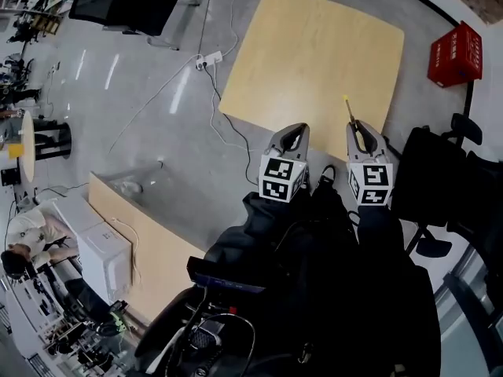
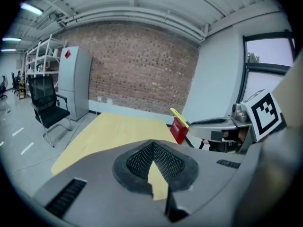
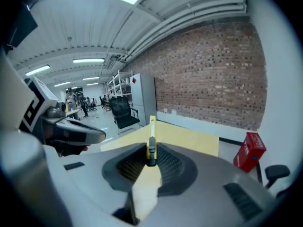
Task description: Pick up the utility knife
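Note:
The utility knife (image 1: 350,113) is yellow and slim, and it sticks out forward from my right gripper (image 1: 361,135), which is shut on it. In the right gripper view the knife (image 3: 151,135) stands on edge between the black ribbed pads, with its tip over the table. My left gripper (image 1: 289,137) is level with it to the left, its tips together with nothing held. Both hang over the near edge of a bare light-wood table (image 1: 314,53). The left gripper view shows its own closed pads (image 2: 137,161) and, to the right, the knife (image 2: 179,117) in the other gripper.
A red box (image 1: 454,53) stands on the floor beyond the table's right corner. A black office chair (image 1: 130,2) is at the far left and another chair (image 1: 440,179) is close on my right. A power strip with cables (image 1: 208,60) lies left of the table. A grey cabinet (image 2: 73,82) stands by the brick wall.

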A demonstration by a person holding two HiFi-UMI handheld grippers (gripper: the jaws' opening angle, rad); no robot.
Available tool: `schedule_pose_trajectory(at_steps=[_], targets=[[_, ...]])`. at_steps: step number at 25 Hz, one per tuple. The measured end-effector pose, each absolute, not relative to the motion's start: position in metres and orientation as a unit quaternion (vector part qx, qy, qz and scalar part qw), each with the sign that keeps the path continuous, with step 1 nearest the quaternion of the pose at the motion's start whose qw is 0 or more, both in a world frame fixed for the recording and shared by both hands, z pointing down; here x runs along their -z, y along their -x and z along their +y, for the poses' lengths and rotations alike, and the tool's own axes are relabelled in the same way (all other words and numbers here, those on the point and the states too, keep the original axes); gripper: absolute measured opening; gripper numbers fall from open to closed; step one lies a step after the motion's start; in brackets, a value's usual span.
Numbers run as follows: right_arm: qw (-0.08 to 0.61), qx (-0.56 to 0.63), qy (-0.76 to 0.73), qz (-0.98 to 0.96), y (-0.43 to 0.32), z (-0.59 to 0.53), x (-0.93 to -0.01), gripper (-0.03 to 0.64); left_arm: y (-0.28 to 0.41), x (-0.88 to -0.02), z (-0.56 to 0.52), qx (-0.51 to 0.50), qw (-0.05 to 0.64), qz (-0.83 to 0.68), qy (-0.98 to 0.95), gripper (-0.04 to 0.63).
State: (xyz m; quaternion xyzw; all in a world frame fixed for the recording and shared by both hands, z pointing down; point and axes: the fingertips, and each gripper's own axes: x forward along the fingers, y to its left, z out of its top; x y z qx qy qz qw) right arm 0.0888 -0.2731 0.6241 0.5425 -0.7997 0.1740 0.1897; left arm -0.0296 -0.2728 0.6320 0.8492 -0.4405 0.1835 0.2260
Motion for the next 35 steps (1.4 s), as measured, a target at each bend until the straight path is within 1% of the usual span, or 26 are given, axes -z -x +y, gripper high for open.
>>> schedule_pose_trajectory(at_steps=[7, 11, 15, 27, 35], targets=[[0.135, -0.103, -0.544, -0.821, -0.093, -0.261, -0.531, 0.069, 0.025, -0.548, -0.284, -0.127, 0.164, -0.455, -0.866, 0.002], [0.094, -0.063, -0.553, -0.825, -0.099, -0.264, -0.480, 0.069, 0.018, -0.510, -0.295, -0.100, 0.138, -0.458, -0.872, 0.001], [0.067, -0.029, -0.560, -0.825, -0.108, -0.263, -0.440, 0.069, 0.008, -0.473, -0.303, -0.074, 0.103, -0.456, -0.881, 0.002], [0.016, 0.038, -0.580, -0.814, -0.136, -0.263, -0.369, 0.069, -0.009, -0.404, -0.307, -0.024, 0.038, -0.451, -0.891, 0.002], [-0.012, 0.046, -0.577, -0.816, -0.137, -0.269, -0.353, 0.069, -0.007, -0.384, -0.313, -0.008, 0.017, -0.456, -0.890, 0.002]])
